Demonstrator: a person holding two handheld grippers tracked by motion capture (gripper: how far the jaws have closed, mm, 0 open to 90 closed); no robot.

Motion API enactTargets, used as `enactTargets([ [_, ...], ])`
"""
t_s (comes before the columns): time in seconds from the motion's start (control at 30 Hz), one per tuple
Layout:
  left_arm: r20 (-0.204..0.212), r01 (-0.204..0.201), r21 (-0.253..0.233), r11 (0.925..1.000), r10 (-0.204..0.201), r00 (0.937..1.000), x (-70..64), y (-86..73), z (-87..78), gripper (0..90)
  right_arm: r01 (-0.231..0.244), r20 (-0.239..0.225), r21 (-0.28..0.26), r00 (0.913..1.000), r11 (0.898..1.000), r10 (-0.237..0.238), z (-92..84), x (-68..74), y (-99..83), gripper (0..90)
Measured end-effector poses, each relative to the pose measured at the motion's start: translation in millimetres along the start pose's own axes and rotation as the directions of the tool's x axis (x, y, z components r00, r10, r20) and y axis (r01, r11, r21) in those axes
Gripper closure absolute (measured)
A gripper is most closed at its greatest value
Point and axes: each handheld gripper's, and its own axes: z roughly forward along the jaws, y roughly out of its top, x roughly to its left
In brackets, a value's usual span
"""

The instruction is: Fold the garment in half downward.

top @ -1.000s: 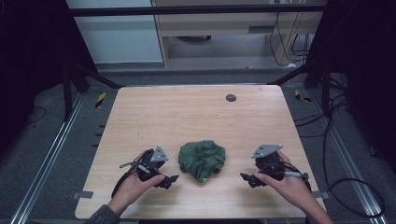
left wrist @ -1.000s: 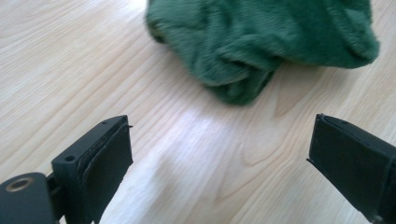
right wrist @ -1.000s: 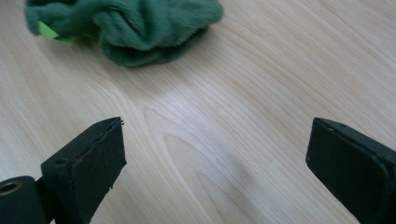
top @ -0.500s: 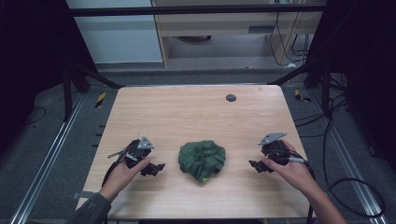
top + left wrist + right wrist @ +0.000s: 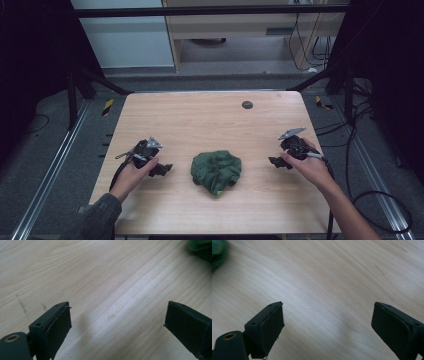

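**Both tongs spread wide over bare wood, green cloth bundled between them**

I see the green cloth point(image 5: 216, 171) lying crumpled in a loose heap on the wooden table point(image 5: 200, 120), toward the near edge and roughly midway between my two hands; nothing touches it.

The left gripper point(image 5: 161, 169) sits to the left of the cloth, held in the left hand point(image 5: 134, 172), its jaws pointing toward the bundle but well apart from it; in the left gripper view point(image 5: 117, 322) the two black jaws stand far apart with only pale wood grain between them, and they pinch nothing; a sliver of the green cloth point(image 5: 201, 248) shows at the top right corner of that view, blurred, well beyond the jaw tips.

The right gripper point(image 5: 276, 162) sits to the right of the cloth, held in the right hand point(image 5: 310, 167), jaws likewise aimed toward the bundle and clear of it; in the right gripper view point(image 5: 327, 322) its jaws are spread wide over empty tabletop, holding and touching nothing; they have just been closing slightly, with no thing between them, yet the gap remains broad; a blurred edge of the green cloth point(image 5: 218, 252) shows at the top left corner of that view, far from the jaws.

A small dark round mark point(image 5: 247, 104) lies on the far part of the table, well apart from the cloth and both grippers; cables trail from each gripper back along the forearms.
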Motion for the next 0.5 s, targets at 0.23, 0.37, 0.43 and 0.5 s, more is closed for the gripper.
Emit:
enactTargets([
  [0.23, -0.027, -0.002, 0.002, 1.0, 0.002, 0.9996, 6.9, -0.9, 6.9, 6.3, -0.048, 0.022, -0.03, 0.9986, 0.998, 0.049, 15.9, -14.2, 2.9, 9.4],
  [0.37, -0.036, 0.022, -0.003, 0.9997, -0.022, 0.9991, 13.5, -1.8, 11.5, 6.3, -0.088, 0.035, -0.041, 0.9954, 0.995, 0.089, 23.9, -18.1, 3.5, 8.7],
  [0.43, -0.039, 0.029, -0.015, 0.9995, -0.03, 0.9988, 15.7, -1.7, 12.8, 6.3, -0.105, 0.043, -0.039, 0.9934, 0.994, 0.106, 27.0, -19.7, 3.5, 8.6],
  [0.5, -0.044, 0.037, -0.023, 0.999, -0.038, 0.9983, 18.0, -1.9, 13.8, 6.3, -0.123, 0.052, -0.042, 0.9907, 0.991, 0.125, 30.4, -21.6, 3.4, 8.6],
])
